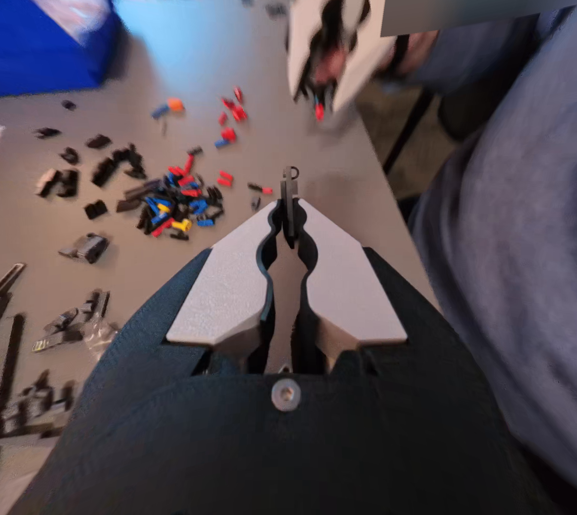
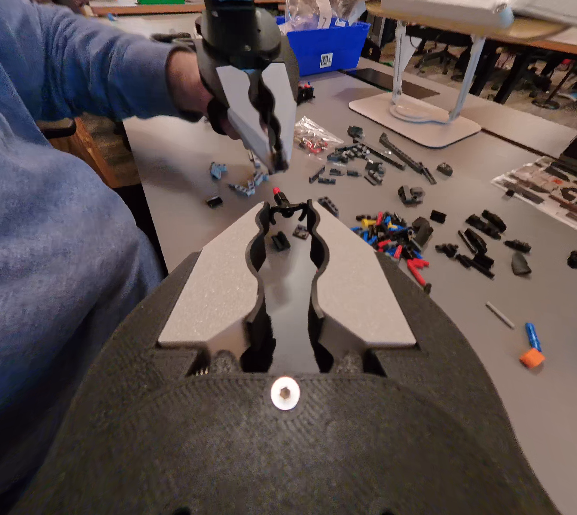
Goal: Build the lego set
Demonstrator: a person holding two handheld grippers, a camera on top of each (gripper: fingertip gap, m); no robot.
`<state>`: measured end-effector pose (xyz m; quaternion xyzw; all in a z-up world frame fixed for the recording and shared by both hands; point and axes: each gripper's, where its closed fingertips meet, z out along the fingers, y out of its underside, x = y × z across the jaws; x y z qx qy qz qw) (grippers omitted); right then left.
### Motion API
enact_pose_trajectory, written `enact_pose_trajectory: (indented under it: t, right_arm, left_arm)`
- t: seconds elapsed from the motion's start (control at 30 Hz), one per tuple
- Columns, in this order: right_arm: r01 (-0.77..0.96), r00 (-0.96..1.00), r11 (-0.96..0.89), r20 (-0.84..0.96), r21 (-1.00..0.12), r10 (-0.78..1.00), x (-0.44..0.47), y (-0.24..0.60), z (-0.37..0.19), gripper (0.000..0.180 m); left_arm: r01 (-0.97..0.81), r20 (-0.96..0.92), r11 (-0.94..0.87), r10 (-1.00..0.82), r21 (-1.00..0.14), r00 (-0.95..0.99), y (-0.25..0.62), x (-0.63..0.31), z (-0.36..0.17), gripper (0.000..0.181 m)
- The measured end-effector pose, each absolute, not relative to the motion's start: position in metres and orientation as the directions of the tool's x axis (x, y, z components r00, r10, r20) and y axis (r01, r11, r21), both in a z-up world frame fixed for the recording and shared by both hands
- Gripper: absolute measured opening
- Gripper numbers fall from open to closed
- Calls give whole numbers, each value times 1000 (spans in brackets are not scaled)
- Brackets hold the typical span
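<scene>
My left gripper (image 1: 288, 207) is shut on a thin black lego piece (image 1: 289, 188) with a small ring at its top, held above the grey table (image 1: 281, 132). It also shows in the right wrist view (image 2: 276, 163), pointing down over the table. My right gripper (image 2: 286, 206) is shut on a black curved lego piece (image 2: 287, 211) that carries a red-tipped pin (image 2: 276, 191), spanning the gap between the fingertips. In the left wrist view the right gripper (image 1: 315, 100) is blurred, above the table's near edge. A pile of small red, blue, yellow and black pieces (image 2: 387, 234) lies on the table (image 1: 181, 203).
Loose black parts (image 2: 477, 238) and grey-blue pieces (image 2: 246, 185) are scattered about. A blue bin (image 2: 324, 44) stands at the back, a white book stand (image 2: 415, 113) to its right. A plastic bag (image 2: 312, 135) and an orange-and-blue part (image 2: 532, 350) lie nearby. A person's blue sleeve (image 2: 78, 69) is left. My hands' fingertips stand some 7 cm from each other.
</scene>
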<state>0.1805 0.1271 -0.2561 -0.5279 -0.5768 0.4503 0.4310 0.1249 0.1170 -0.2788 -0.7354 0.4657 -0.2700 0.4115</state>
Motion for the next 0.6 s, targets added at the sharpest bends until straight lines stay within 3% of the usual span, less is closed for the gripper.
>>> enact_pose_trajectory:
  t: [0.1,0.23,0.4,0.6]
  right_arm:
    - [171,-83,54,40,-984,996,169,126,-233,21]
    - [77,-102,73,65,-994,993,143,125,-191,21]
    - [-13,-111,117,118,-993,987,111,127,-149,21]
    - [-42,-124,171,175,-984,977,93,127,-130,20]
  left_arm:
    - [-108,177,-256,-864,-961,472,122,118,-229,4]
    - [230,307,-227,-851,-947,427,122,107,-182,4]
    - [465,386,-205,-859,-861,336,124,93,-148,4]
    - [595,464,-243,-850,-766,251,120,81,-148,4]
